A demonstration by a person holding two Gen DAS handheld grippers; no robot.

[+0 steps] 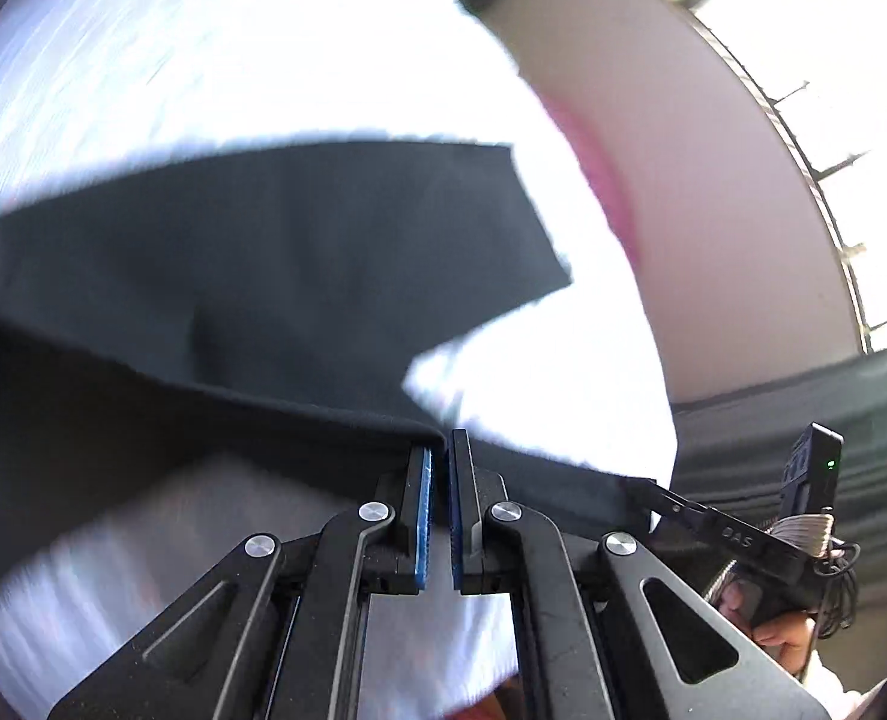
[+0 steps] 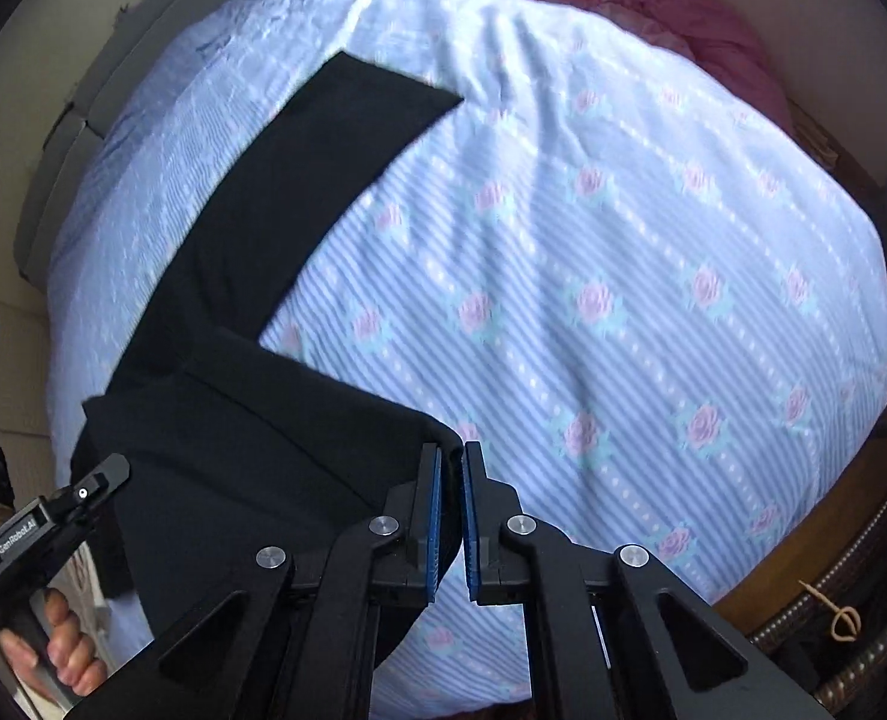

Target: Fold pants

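Note:
Black pants (image 2: 275,228) lie on a bed with a pale blue striped, rose-patterned sheet (image 2: 623,240); one leg stretches away toward the far left. My right gripper (image 2: 451,450) is shut on the pants' near edge, lifting it off the sheet. My left gripper (image 1: 440,441) is shut on another part of the same edge of the pants (image 1: 263,252), which hang taut between the two. The left gripper also shows at the lower left of the right wrist view (image 2: 92,483), and the right gripper at the right of the left wrist view (image 1: 647,489).
A pink blanket (image 2: 653,6) lies bunched at the far end of the bed. A dark wooden bed frame (image 2: 833,570) runs along the right side. A wall and bright window (image 1: 803,90) stand beyond the bed.

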